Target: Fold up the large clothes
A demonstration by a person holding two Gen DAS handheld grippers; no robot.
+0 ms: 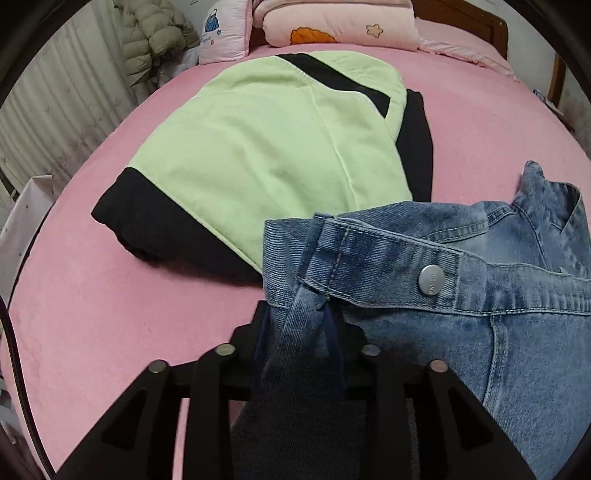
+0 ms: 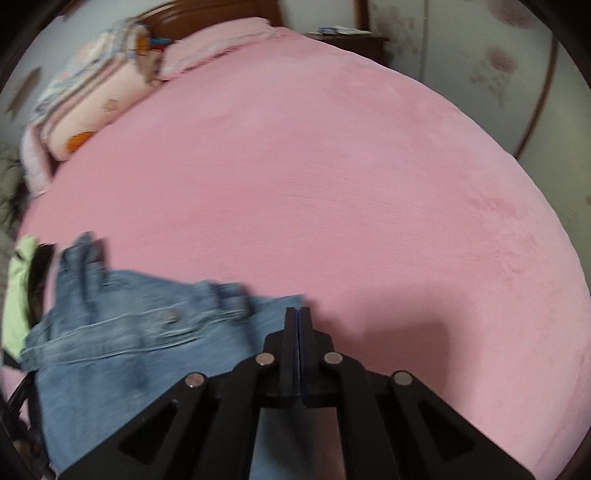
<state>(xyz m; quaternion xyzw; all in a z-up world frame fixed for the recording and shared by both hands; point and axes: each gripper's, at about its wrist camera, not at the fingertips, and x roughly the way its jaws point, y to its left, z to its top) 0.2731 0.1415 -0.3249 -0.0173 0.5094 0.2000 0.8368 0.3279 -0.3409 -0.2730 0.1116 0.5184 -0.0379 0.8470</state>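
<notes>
Left wrist view: the jeans (image 1: pixel 461 295) are seen lying at the near edge of the pink bed (image 1: pixel 92 314), waistband and metal button (image 1: pixel 431 280) facing up. A bunched fold of denim near the waistband is pinched by the left gripper (image 1: pixel 306 332), with cloth draped between the fingers and down over the linkage. A folded green and black garment (image 1: pixel 258 147) is laid just behind the jeans, its near edge overlapped by the denim. A rolled pink quilt (image 1: pixel 332 26), a pillow (image 1: pixel 221 33) and a puffer jacket (image 1: pixel 155 33) are seen at the far end.

Right wrist view: the picture is blurred. The right gripper (image 2: pixel 297 314) is pressed fully together, pads touching, and no cloth is seen between them. It is held just beside the right edge of the jeans (image 2: pixel 129 350), over bare bed sheet (image 2: pixel 332 184). A wooden nightstand (image 2: pixel 351 37) is seen far off.

Risks, as judged: only one side of the jeans is gripped, so a lift from here is likely to leave them hanging skewed and twisted. The left pinch sits on a bunched fold, so layers may slip out or be folded crooked. The green garment may be dragged and its fold undone, since the denim overlaps it. A regrasp by the closed right tool appears needed.
</notes>
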